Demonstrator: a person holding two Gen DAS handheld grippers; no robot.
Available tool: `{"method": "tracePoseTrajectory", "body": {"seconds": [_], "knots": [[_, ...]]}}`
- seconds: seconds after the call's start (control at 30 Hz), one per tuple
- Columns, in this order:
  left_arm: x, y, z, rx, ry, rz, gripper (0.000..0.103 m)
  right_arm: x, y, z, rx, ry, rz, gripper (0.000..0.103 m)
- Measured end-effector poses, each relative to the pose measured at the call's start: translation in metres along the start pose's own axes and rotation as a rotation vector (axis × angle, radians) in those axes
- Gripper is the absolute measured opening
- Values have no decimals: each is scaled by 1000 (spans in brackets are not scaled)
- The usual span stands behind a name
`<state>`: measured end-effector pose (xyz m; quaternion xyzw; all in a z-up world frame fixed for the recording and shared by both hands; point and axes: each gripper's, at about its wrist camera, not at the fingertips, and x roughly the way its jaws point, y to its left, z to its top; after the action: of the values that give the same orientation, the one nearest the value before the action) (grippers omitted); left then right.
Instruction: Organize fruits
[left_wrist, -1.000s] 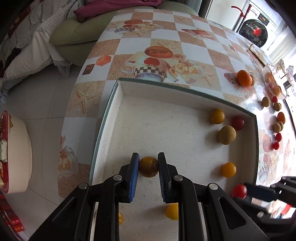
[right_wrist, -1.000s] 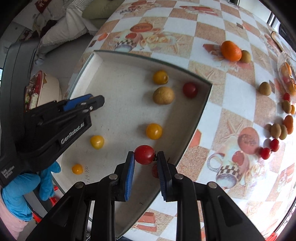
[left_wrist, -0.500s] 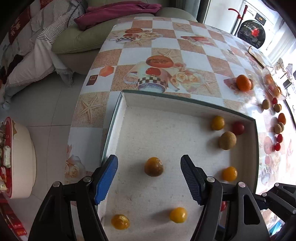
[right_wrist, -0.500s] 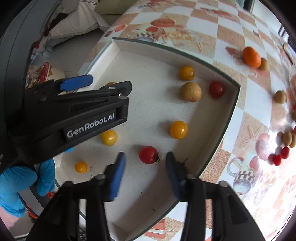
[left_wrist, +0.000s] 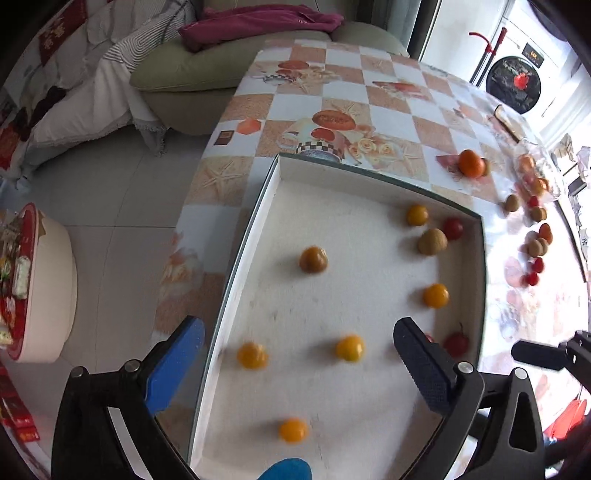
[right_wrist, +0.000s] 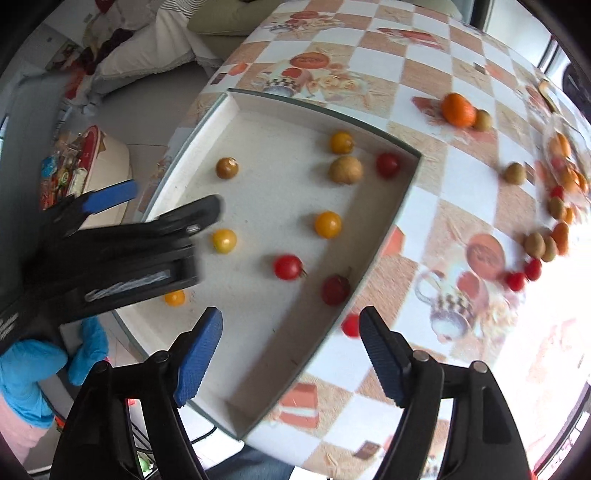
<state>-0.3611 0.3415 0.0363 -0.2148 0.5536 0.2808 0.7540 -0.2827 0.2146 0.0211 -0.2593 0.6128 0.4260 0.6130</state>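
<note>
A white shallow box (left_wrist: 273, 184) (right_wrist: 406, 199) on the checkered table holds several small fruits: yellow, orange and red tomatoes and brown round ones. A brownish fruit (left_wrist: 313, 259) (right_wrist: 226, 168) lies in the box ahead of my left gripper (left_wrist: 295, 363), which is open and empty above the box's near part. A red tomato (right_wrist: 288, 267) lies in the box ahead of my right gripper (right_wrist: 291, 347), which is open and empty over the box's near edge. The left gripper also shows in the right wrist view (right_wrist: 162, 206).
Loose fruits lie on the table right of the box: an orange (left_wrist: 471, 163) (right_wrist: 457, 109), brown fruits (right_wrist: 515, 172) and red tomatoes (right_wrist: 515, 280). A sofa (left_wrist: 207, 62) stands beyond the table's far left. A round stool (left_wrist: 40, 288) sits on the floor at left.
Both grippers opened, let go of their fruits in the box, and pulled back and up. The brownish fruit and the red tomato now lie on the box floor.
</note>
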Motion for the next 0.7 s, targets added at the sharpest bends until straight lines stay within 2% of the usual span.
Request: {"method": "tracePoseTrajectory", "body": {"seconds": [0.2,0.5,0.7], "knots": [[-29,-7,-22,7,25,-3,103,-18,-17,-17,29,42,-36,82],[-65,-17,-57,51,59,173,103,-52,-21,-39,23,49,-90,83],[-82,-20,-70,73,67,158,103,-60,-13,-45,9,48,-88,83]]}}
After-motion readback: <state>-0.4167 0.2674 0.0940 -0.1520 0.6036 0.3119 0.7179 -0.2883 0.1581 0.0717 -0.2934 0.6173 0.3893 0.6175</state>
